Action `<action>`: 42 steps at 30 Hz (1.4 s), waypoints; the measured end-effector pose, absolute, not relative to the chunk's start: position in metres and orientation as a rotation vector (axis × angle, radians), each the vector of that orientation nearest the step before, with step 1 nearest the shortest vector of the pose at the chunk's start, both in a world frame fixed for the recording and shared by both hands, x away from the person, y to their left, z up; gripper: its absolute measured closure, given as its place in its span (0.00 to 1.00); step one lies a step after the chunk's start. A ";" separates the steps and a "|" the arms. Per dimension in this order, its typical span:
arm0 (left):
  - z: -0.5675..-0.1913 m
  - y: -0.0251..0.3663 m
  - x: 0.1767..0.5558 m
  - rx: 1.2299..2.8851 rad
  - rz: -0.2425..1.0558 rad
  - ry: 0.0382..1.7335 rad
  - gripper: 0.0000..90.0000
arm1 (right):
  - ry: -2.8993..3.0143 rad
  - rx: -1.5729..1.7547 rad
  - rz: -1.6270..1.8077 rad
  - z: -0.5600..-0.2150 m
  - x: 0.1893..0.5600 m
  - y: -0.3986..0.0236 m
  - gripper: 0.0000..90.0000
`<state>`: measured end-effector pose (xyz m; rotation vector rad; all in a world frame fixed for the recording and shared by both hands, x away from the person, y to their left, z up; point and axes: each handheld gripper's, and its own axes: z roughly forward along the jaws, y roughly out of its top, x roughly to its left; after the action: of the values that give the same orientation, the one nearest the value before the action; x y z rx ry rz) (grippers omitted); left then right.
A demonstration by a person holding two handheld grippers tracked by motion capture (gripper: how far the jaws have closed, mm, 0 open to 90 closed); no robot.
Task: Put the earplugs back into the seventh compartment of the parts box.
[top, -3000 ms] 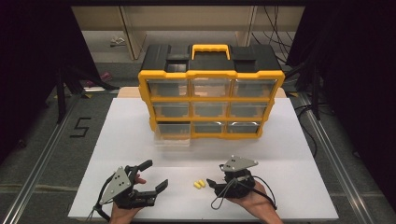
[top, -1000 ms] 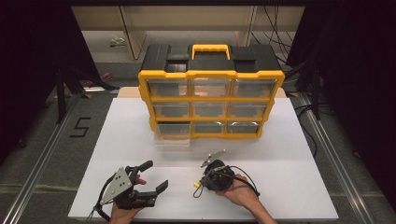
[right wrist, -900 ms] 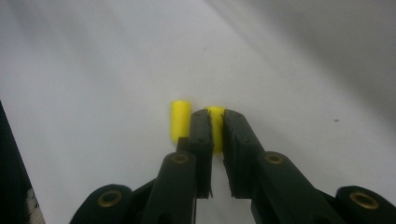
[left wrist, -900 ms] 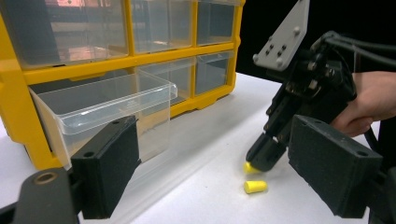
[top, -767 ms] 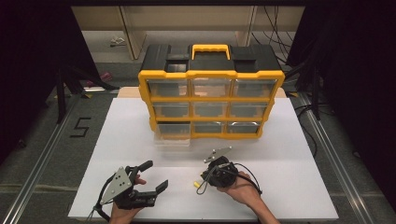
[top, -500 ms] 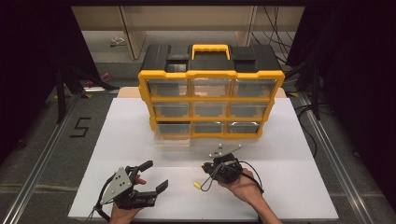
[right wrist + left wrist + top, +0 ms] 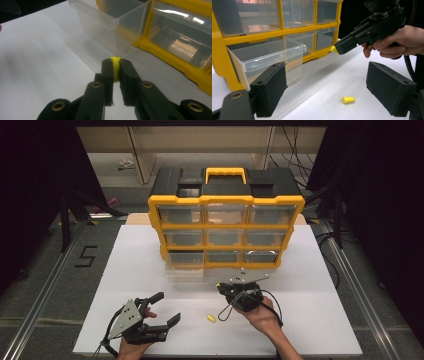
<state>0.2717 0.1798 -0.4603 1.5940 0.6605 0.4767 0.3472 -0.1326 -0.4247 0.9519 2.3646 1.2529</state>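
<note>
Right gripper [image 7: 115, 65]: jaws pinch a yellow foam earplug [image 7: 115, 67] at the very tips, clear of the table.
Left gripper [image 7: 159, 312]: jaws spread, holding nothing, low at 7 o'clock.
Second earplug [image 7: 211, 318]: loose on the white table [image 7: 320, 320], at 8 o'clock from the right gripper.
Target, judged: open clear drawer [image 7: 184, 261], bottom-left of the yellow organizer [image 7: 226, 232], at 11 o'clock.
Risk: shallow tip grip; the foam may squirt out, or strike the drawer's front wall and fall short.
</note>
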 end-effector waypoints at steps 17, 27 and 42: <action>-0.460 0.182 0.271 1.584 0.479 0.664 0.18 | 2.282 0.923 1.346 -0.397 0.359 -0.121 0.91; -0.460 0.182 0.271 1.585 0.479 0.663 0.18 | 2.255 0.930 1.372 -0.387 0.368 -0.120 0.91; -0.460 0.182 0.271 1.587 0.477 0.666 0.18 | 2.251 0.927 1.378 -0.380 0.384 -0.102 0.91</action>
<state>0.2711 0.1816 -0.4599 1.5867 0.6656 0.4770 0.3837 -0.1018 -0.3801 0.9269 2.2515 1.3777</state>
